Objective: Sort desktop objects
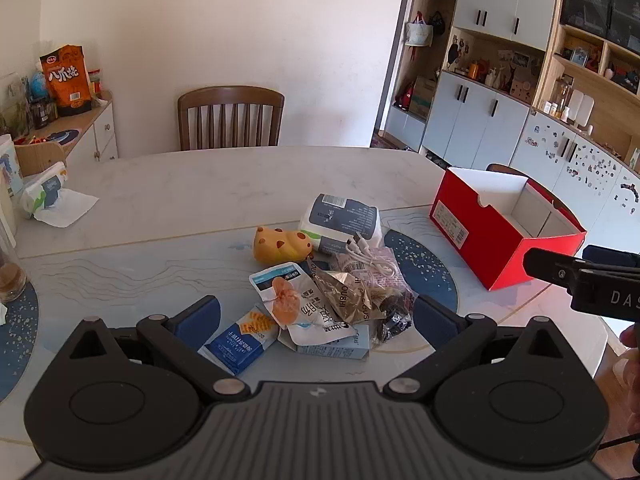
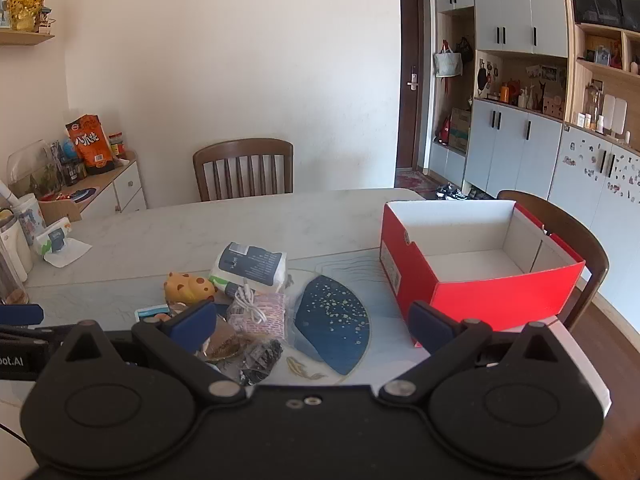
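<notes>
A pile of small items lies mid-table: a yellow cheese-shaped toy (image 1: 282,244), a wet-wipes pack (image 1: 340,220), a white cable (image 1: 370,258), snack wrappers (image 1: 348,292) and a blue packet (image 1: 238,340). An open red box (image 1: 480,240) with a white inside stands at the right; it also shows in the right wrist view (image 2: 472,276). My left gripper (image 1: 316,316) is open and empty, just in front of the pile. My right gripper (image 2: 312,320) is open and empty, between the pile (image 2: 248,312) and the red box.
A tissue pack (image 1: 46,192) and a glass (image 1: 10,272) stand at the table's left. A wooden chair (image 1: 230,118) is at the far side and another (image 2: 560,232) behind the box. A sideboard (image 1: 80,128) with snack bags stands at the left wall.
</notes>
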Motion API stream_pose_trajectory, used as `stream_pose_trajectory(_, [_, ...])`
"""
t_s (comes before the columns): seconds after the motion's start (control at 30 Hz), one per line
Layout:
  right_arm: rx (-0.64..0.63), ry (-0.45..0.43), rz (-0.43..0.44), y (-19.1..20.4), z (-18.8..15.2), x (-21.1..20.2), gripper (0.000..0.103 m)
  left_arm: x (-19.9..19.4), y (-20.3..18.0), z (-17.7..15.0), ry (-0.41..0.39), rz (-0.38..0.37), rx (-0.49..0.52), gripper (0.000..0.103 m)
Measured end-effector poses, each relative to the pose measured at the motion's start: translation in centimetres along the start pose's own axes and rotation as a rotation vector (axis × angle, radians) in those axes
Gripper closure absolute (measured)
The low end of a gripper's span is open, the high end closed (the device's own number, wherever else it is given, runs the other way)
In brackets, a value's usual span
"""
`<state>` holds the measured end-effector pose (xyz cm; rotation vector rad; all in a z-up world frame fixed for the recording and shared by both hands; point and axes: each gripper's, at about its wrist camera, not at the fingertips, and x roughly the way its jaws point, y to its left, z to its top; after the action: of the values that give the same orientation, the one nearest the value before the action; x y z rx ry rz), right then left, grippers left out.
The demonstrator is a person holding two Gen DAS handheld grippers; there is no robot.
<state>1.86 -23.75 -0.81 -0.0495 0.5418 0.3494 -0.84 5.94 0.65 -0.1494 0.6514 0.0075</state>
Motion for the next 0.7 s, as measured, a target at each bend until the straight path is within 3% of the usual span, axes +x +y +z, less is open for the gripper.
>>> stream_pose_trajectory(0.33, [-0.018,0.012,0.028,1.0,0.5,1.3,0.001,1.3,0.8,0.6,0.014,-0.032,-0.002,0.0])
stream_pose_trajectory(0.7, [-0.037,0.046,0.033,1.8,0.2,4.6,0.002,4.7,1.9,-0.6,0.08,-0.001,0.065,0.0])
